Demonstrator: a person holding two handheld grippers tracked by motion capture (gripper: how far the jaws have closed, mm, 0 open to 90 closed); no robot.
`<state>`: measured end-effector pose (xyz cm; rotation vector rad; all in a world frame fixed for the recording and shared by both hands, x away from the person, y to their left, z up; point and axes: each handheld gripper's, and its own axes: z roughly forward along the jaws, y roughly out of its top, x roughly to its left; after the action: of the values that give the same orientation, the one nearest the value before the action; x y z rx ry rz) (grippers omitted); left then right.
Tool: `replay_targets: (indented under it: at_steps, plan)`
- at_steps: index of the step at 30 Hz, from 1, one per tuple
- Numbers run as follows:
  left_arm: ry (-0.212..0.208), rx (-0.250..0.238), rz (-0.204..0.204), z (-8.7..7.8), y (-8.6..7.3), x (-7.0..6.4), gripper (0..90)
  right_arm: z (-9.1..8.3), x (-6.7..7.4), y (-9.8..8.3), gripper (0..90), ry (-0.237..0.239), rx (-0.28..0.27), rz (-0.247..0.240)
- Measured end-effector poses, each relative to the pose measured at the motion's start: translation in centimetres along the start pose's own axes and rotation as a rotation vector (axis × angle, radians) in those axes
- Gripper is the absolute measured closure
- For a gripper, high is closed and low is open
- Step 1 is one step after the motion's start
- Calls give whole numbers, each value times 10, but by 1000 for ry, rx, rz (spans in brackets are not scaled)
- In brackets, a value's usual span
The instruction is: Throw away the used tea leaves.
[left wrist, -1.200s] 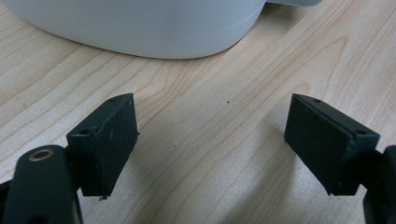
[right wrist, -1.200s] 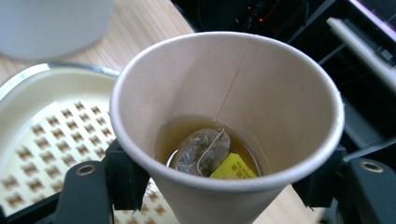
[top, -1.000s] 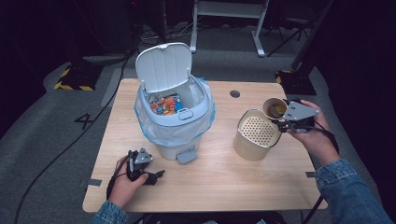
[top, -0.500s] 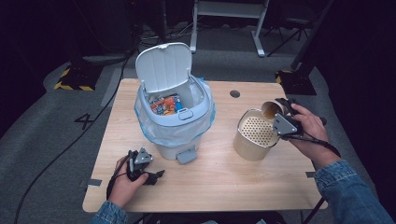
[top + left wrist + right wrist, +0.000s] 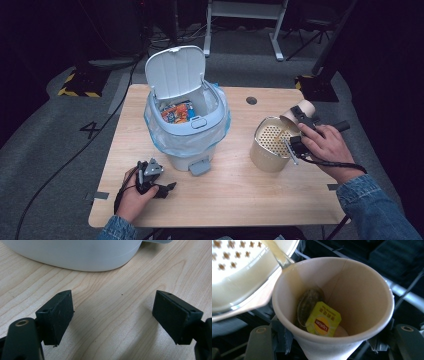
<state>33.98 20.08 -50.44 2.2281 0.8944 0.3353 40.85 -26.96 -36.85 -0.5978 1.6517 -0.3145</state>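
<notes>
A paper cup [image 5: 299,111] is clamped in my right gripper [image 5: 301,120] and tipped over the cream perforated canister [image 5: 270,147] at the table's right. In the right gripper view my right gripper [image 5: 332,346] is shut on the cup [image 5: 362,297]. A wet tea bag [image 5: 308,303] and its yellow tag [image 5: 323,319] cling inside the cup. A thin stream of tea [image 5: 277,253] runs off the rim onto the strainer [image 5: 237,272]. My left gripper [image 5: 166,188] lies on the table [image 5: 235,200], open. Nothing lies between its pads [image 5: 56,315].
A white pedal bin [image 5: 187,132] stands mid-table with its lid [image 5: 175,70] up, a clear liner and colourful wrappers [image 5: 175,112] inside. Its base [image 5: 75,255] lies just ahead of the left gripper. A cable hole [image 5: 251,100] sits behind the canister.
The right hand has moved left and down, bringing the cup over the canister and tipping it further. The left hand has stayed put.
</notes>
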Motion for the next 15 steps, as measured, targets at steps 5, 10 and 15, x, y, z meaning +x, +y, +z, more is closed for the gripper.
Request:
replay_targets:
  at_steps: [5, 10, 15]
  plan:
    - [0, 0, 0, 0, 0, 0, 176, -3, 2, 8, 352, -59, 49, -160]
    - [0, 0, 0, 0, 0, 0, 176, -6, 4, 10, 353, -99, 88, -253]
    - [0, 0, 0, 0, 0, 0, 176, -9, 3, 12, 353, -132, 105, -288]
